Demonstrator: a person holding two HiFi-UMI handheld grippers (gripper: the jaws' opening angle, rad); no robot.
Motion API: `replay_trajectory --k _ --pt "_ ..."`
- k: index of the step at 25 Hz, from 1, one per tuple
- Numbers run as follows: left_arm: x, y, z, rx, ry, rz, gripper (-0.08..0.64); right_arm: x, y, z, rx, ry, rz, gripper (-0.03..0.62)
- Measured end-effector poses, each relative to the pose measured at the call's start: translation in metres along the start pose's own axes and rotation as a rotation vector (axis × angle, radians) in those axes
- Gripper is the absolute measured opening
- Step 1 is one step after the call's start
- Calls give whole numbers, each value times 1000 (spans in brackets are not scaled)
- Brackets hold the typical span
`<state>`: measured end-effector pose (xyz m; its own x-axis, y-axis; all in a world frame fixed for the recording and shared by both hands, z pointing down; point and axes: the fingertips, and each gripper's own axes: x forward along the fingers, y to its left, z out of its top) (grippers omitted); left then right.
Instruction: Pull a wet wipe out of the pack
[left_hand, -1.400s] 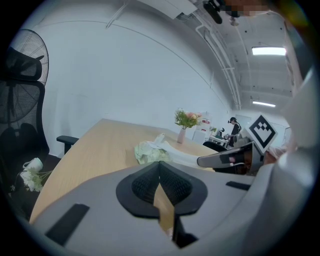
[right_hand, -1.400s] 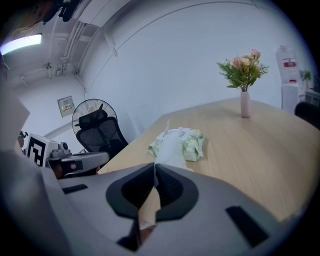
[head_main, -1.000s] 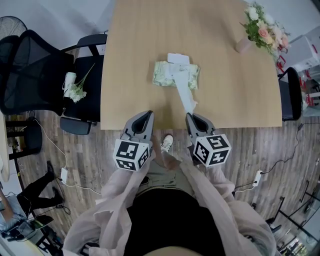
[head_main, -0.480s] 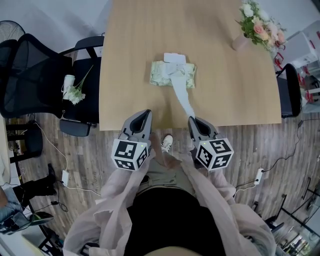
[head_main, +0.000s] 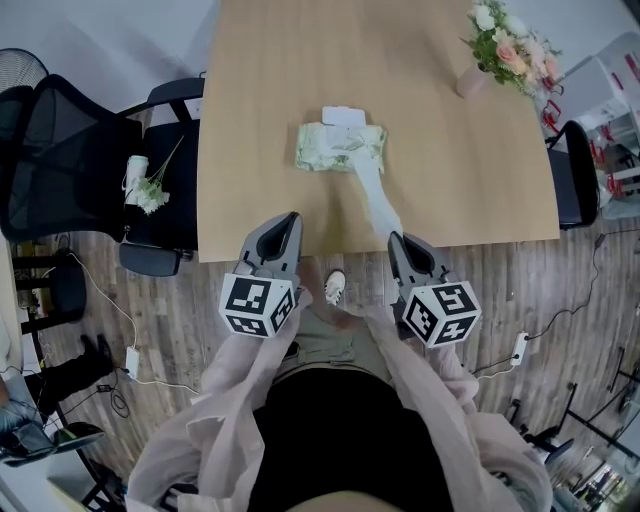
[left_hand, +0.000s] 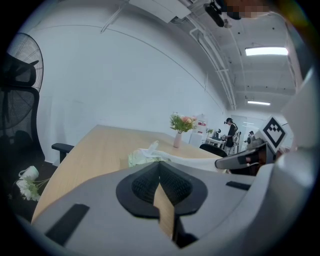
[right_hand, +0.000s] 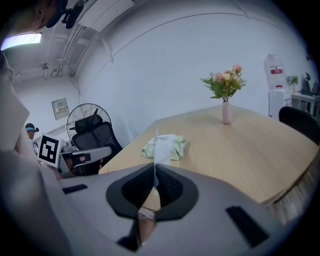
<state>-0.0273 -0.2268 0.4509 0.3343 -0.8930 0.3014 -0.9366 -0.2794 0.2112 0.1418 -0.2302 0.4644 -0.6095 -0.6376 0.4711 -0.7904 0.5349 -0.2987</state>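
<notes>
Left tongs (head_main: 290, 222) hang clenched and empty off the tabletop (head_main: 450, 170) edge, apparently idle. The pack (head_main: 330, 148) lies ahead, between both tongs. Right tongs (head_main: 398, 240) clamp the wet wipe (head_main: 375, 190), which stretches from the pack, likely to draw it free.

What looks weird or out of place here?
White flowers lie tipped over on the black chair's seat beside the table, instead of standing upright like the pink bouquet on the table.

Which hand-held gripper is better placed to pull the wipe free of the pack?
Probably right: the right hand-held gripper is shut on the wet wipe stretching from the pack, while the left hand-held gripper is shut, empty, beside it.
</notes>
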Motion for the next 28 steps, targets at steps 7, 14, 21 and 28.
replay_trajectory --k 7,14,21,28 --pt "-1 -6 15 17 -30 -20 9 -16 -3 19 -3 -61 -41 11" --pt "0 -6 22 32 -43 -29 9 -15 -18 35 -27 -76 -61 11" --pt "6 -3 34 45 -54 -39 9 -5 -32 58 -84 -70 -36 11" --pt "13 -1 47 61 -66 -44 9 8 -44 73 -121 -50 -15 11"
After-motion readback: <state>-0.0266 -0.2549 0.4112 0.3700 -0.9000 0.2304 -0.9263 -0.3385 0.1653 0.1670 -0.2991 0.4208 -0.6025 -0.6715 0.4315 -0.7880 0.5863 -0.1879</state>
